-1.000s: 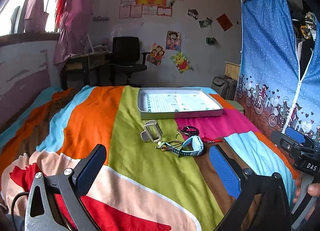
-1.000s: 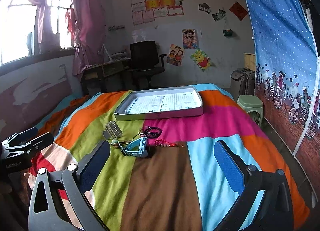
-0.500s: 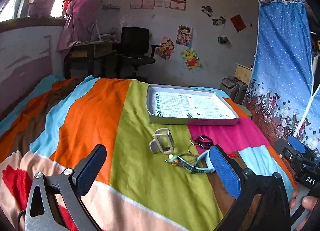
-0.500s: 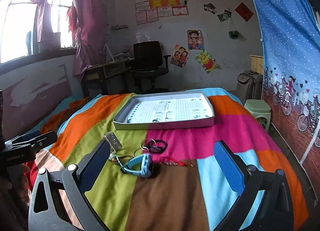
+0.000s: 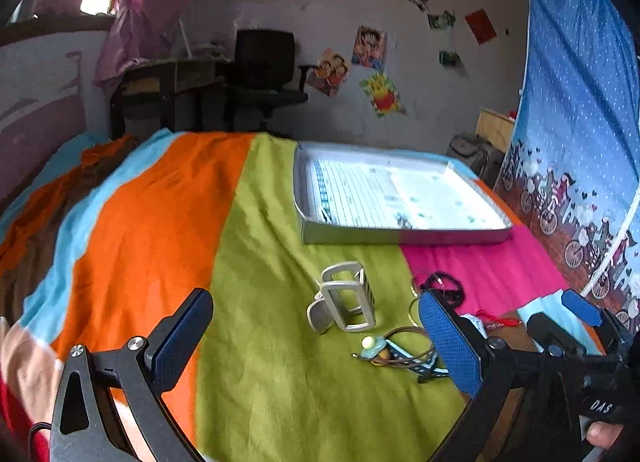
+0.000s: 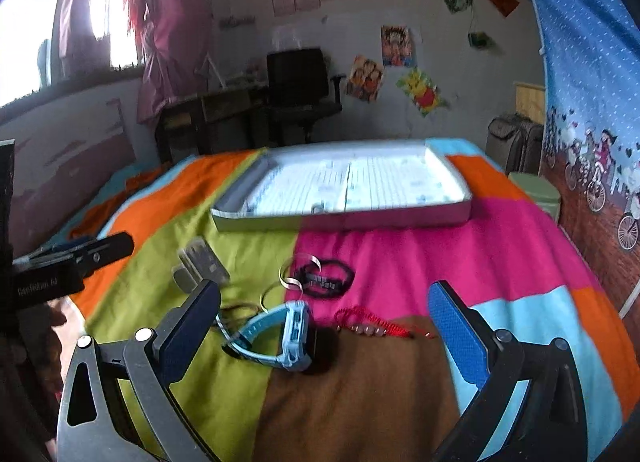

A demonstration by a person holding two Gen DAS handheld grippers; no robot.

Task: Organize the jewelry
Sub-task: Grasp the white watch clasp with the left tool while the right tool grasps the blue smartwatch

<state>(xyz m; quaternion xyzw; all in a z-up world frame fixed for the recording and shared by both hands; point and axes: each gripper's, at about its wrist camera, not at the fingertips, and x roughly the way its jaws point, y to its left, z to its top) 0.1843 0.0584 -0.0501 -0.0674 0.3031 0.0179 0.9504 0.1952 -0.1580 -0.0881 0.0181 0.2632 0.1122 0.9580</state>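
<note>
A small heap of jewelry is spread on the striped bedspread (image 6: 400, 394) of a bed, just in front of a shallow grey tray (image 6: 340, 218) that is seen at twelve o'clock in both wrist views. In the right wrist view a light blue watch (image 6: 288, 336) is found at the centre, with a red beaded bracelet (image 6: 372, 324) just beside it at three o'clock and a black bracelet (image 6: 326, 276) at twelve o'clock. A grey hair claw clip (image 5: 346, 298) is set at ten o'clock from the watch, on the green stripe. A thin cord with a pale bead (image 5: 370, 342) is tangled against the watch strap. The tray is lined with printed paper; whether a small item lies in it cannot be told.

The left gripper (image 5: 316, 342) is held low over the bedspread, jaws spread wide and empty, the clip seen between them. The right gripper (image 6: 324, 326) is likewise held with jaws wide and empty, the watch framed between them. A black office chair (image 6: 298, 90) is seen by the far wall.
</note>
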